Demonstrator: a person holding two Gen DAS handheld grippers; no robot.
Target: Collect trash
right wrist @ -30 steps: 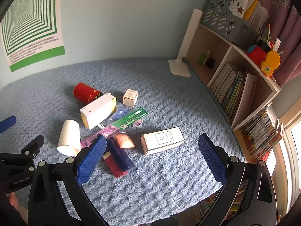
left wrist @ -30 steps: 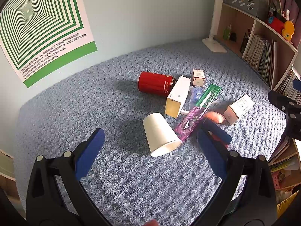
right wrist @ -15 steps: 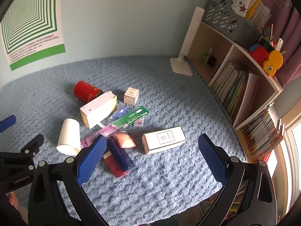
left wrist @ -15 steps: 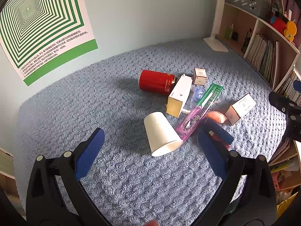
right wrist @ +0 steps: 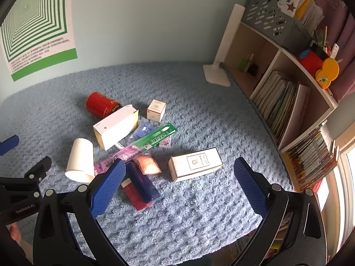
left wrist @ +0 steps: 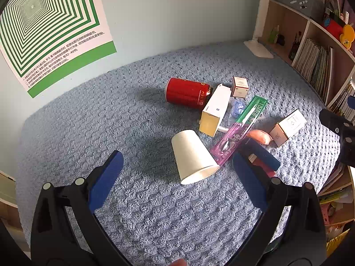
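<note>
Trash lies in a heap on the blue fleece surface [left wrist: 111, 119]. A white paper cup [left wrist: 192, 155] [right wrist: 80, 160] lies on its side. Behind it are a red can [left wrist: 187, 92] [right wrist: 101, 104], a long white box [left wrist: 215, 110] [right wrist: 116, 129], a small white box [left wrist: 239, 83] [right wrist: 156, 110], a green and pink toothbrush pack [left wrist: 241, 126] [right wrist: 146, 143], an orange packet [left wrist: 259, 136] [right wrist: 147, 164], a dark blue box [right wrist: 142, 180] on a red one [right wrist: 135, 197], and a white carton [left wrist: 288, 126] [right wrist: 195, 163]. My left gripper [left wrist: 177, 173] hangs open over the cup. My right gripper [right wrist: 180, 182] hangs open above the carton.
A bookshelf [right wrist: 288, 102] packed with books stands along the right edge. A white lamp base [right wrist: 216, 77] sits at the back right corner. A green-striped poster [left wrist: 44, 28] hangs on the back wall. Bare fleece lies to the left [left wrist: 77, 133] and front.
Both cameras have drifted slightly; the trash sits a little further back in each view. Nothing on the surface has moved, and both grippers stay open.
</note>
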